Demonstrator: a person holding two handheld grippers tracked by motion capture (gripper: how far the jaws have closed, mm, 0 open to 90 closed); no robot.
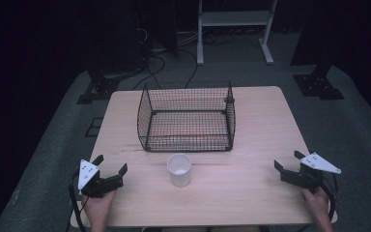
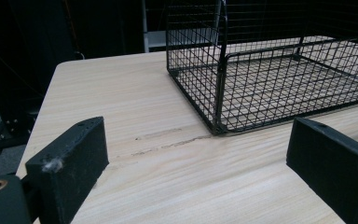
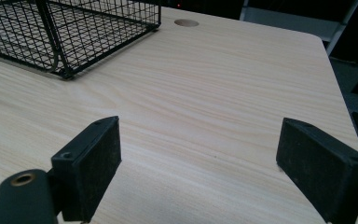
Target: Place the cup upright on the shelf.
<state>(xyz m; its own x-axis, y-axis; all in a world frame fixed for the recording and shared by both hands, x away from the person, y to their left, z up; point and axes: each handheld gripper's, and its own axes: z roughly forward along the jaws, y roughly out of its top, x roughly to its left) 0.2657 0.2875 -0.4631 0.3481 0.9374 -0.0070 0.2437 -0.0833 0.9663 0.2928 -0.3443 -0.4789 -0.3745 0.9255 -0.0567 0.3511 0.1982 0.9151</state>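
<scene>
The white cup (image 1: 179,169) stands upright at the tabletop's (image 1: 261,140) near middle, just before the empty wire basket (image 1: 187,117). Left gripper (image 1: 111,165) and right gripper (image 1: 287,161) rest well apart from it, fingers spread and empty; nothing looks begun, and picking the cup up remains.

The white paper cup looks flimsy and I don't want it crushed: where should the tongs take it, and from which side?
Grip the white cup across its side wall, just below the stiffer rolled rim. It stands upright and open-topped in front of the wire basket, so come in level from the left or right, where the table is bare.
</scene>
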